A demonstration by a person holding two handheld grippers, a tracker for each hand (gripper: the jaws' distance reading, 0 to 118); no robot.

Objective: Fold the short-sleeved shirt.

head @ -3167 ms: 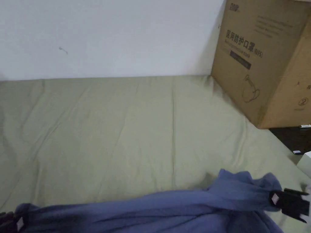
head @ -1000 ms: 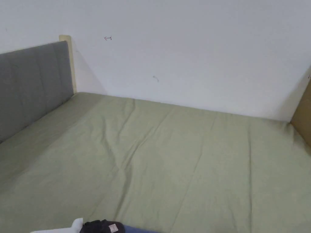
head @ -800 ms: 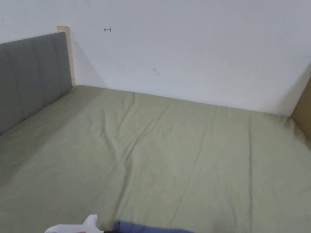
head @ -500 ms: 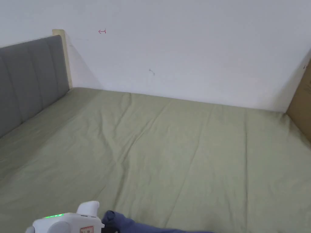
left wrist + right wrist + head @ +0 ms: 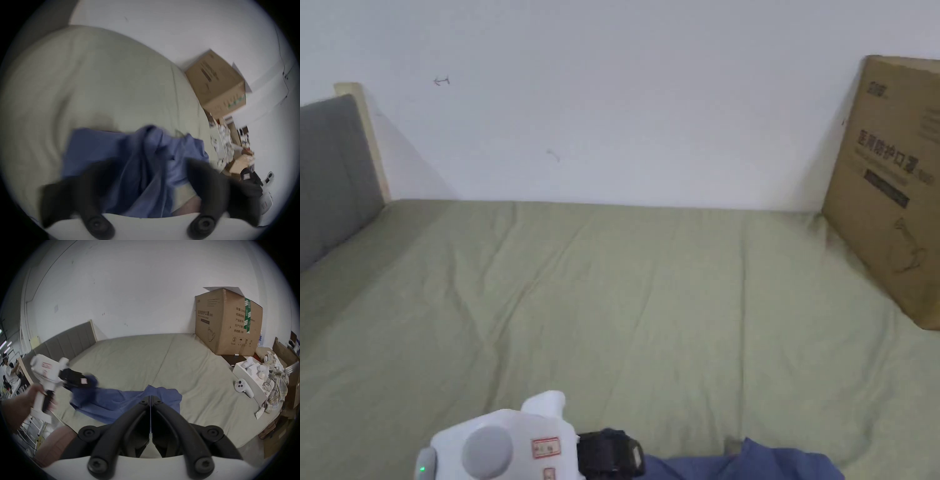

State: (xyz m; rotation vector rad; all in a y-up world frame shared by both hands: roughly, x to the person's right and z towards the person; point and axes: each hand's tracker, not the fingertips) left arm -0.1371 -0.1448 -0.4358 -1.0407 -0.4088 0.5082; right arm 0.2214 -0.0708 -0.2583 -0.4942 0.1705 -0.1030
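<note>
The blue short-sleeved shirt (image 5: 123, 400) lies bunched on the green bed sheet (image 5: 625, 300) near the front edge; a strip of it shows at the bottom of the head view (image 5: 750, 465). My right gripper (image 5: 150, 397) is shut, with a thin edge of the blue cloth pinched between its jaws. My left gripper (image 5: 612, 453) sits at the shirt's left end (image 5: 81, 381). In its own blurred view, the left gripper (image 5: 152, 165) has its jaws standing wide apart with the shirt (image 5: 129, 162) lying between them.
A large cardboard box (image 5: 894, 187) stands at the bed's back right against the wall. A grey headboard (image 5: 331, 169) closes the left side. On the right edge lie a white controller (image 5: 243, 387), a white box (image 5: 250, 369) and a heap of cloth (image 5: 274, 386).
The head camera has swung left and back to the right. The left gripper has come up into view at the bottom edge, with the shirt's end beside it.
</note>
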